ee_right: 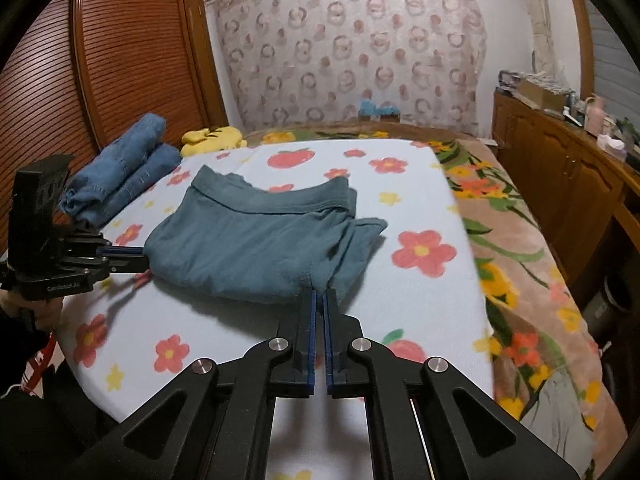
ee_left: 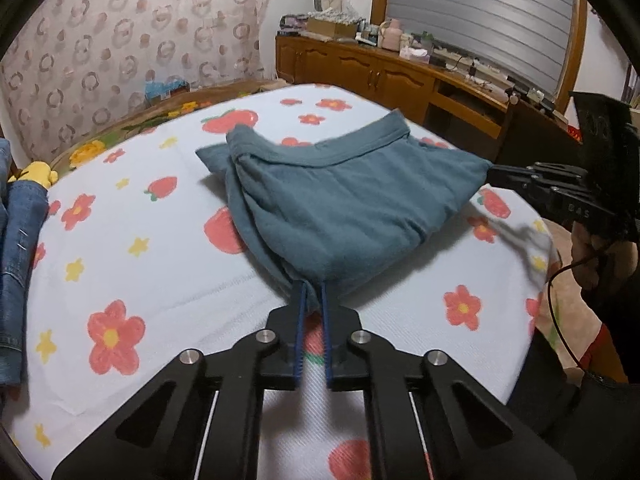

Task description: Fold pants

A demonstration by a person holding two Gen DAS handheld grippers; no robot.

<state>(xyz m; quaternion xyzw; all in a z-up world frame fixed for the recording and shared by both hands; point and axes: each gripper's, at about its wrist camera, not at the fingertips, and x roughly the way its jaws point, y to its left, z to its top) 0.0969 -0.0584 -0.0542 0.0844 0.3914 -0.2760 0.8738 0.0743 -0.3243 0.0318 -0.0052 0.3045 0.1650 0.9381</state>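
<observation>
Lying mid-sheet, one pair of teal pants (ee_right: 256,236) sits folded on the flowered sheet (ee_right: 400,312), waistband toward the curtain (ee_right: 352,52). Going left to right in the right wrist view: one stack of folded jeans (ee_right: 120,172) at the sheet's left edge, one yellow toy (ee_right: 212,136) beyond it, then the left gripper (ee_right: 140,258), its fingers clamped on the pants' left corner. The right gripper (ee_right: 319,300) pinches the near right corner, fingers together on the cloth. Bare sheet lies open in front of the pants and to their right, up to the sheet's edge, where a floral blanket (ee_right: 520,248) begins. One wooden cabinet (ee_right: 560,184) runs along the far right.
</observation>
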